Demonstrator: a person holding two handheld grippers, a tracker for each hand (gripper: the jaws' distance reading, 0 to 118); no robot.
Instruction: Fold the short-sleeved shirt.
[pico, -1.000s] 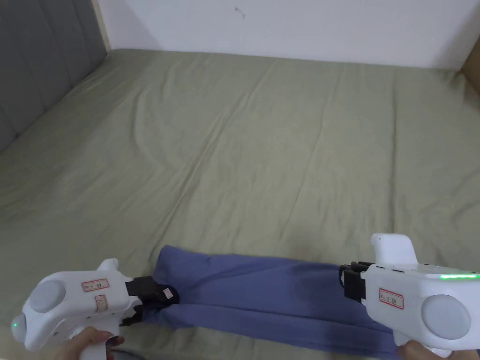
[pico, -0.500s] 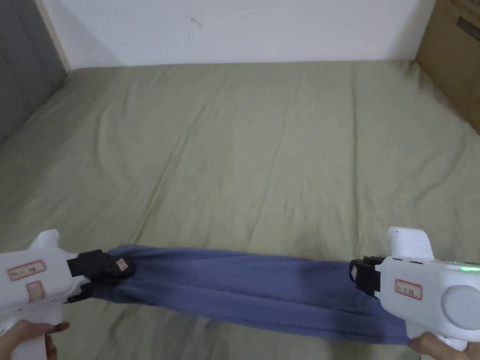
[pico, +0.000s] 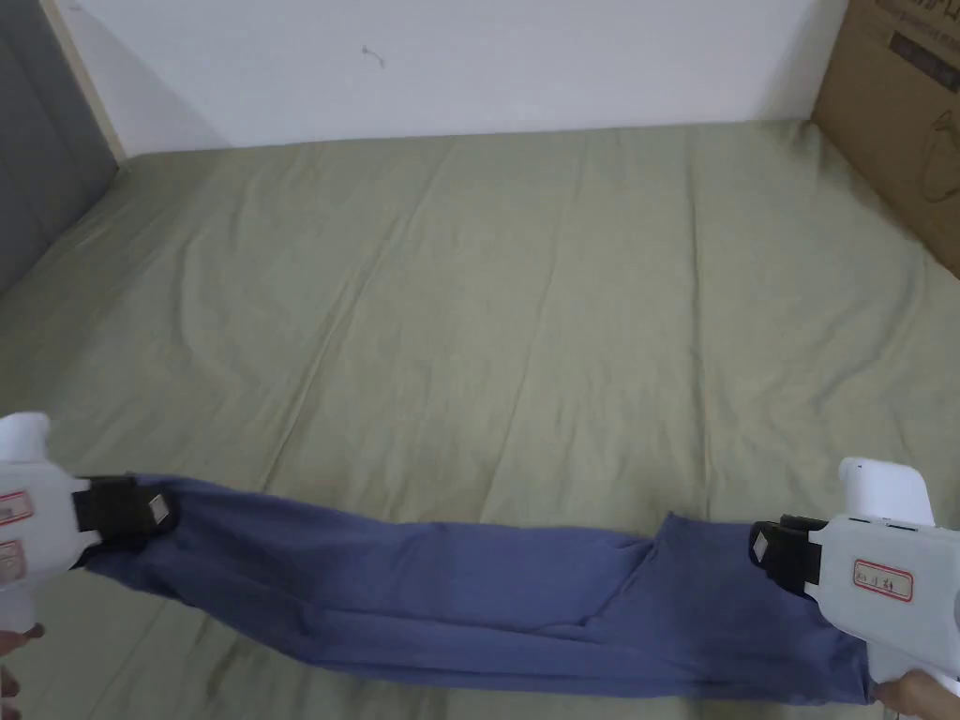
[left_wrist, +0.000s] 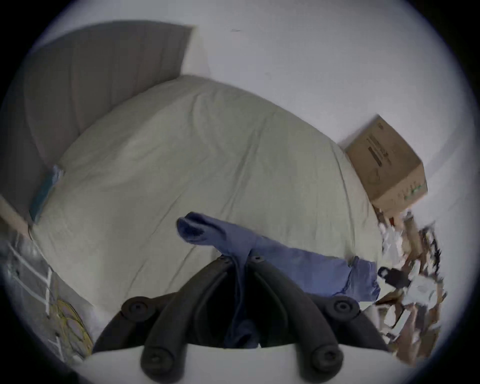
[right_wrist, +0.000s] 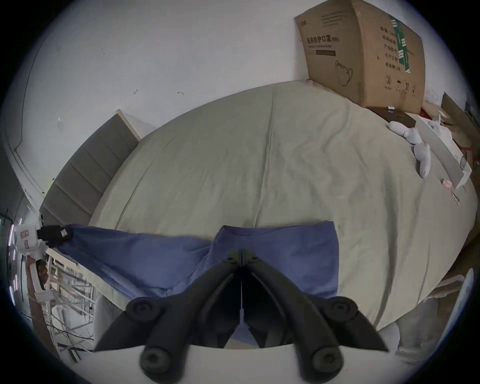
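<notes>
The blue shirt (pico: 469, 600) lies stretched in a long band across the near part of the bed (pico: 525, 309), between the two tools. The left tool (pico: 155, 511) is clenched on one end of the shirt; in the left gripper view its jaws are pressed together with a bunch of blue cloth (left_wrist: 237, 262) caught between them, and a loose end of the cloth stands out just beyond the tips. The right tool (pico: 761, 548) is clenched on the other end; in the right gripper view its jaws meet on the fabric (right_wrist: 285, 249), which spreads flat on both sides of the tips. Between the tools the shirt is pulled long with soft folds, and near the right tool one flap lies over the rest. The bed is covered with a pale green sheet that has some creases. Beyond the right tool, at the far corner of the bed, a cardboard box (pico: 900, 122) stands against the white wall (pico: 469, 66). Beyond the left tool is a grey padded headboard (pico: 37, 178).
</notes>
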